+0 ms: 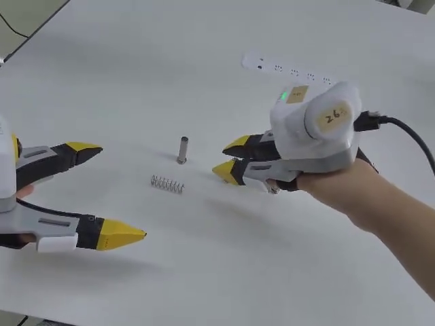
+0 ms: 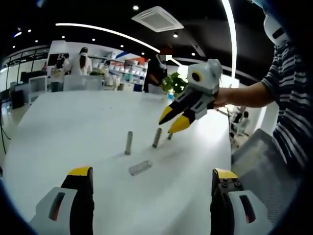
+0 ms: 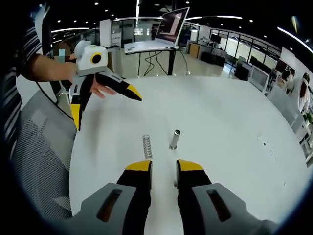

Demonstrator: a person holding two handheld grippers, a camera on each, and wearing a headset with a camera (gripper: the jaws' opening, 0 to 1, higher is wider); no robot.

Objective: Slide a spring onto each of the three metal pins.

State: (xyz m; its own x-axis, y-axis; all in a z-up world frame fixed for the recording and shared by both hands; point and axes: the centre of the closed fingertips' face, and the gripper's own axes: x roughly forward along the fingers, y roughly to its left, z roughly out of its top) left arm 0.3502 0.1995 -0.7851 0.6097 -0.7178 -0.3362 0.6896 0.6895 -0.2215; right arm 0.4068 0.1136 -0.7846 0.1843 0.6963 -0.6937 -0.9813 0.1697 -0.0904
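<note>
One sprung pin (image 2: 156, 137) looks done; bare pin (image 1: 183, 149), loose spring (image 1: 167, 184) pending; third unclear. Left gripper (image 1: 121, 191) gapes wide, right gripper (image 1: 221, 159) ajar, both empty.

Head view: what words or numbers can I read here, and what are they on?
"26": handwritten on a tan sticker on the right gripper; the mark after it is unclear.
Second sticker, on the same gripper: too blurred to read.
Power strip: no readable text.

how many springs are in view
2. One spring lies flat near the bare pin; a second spring stands upright, apparently on a pin, by the right gripper. More may be hidden behind it.
</note>
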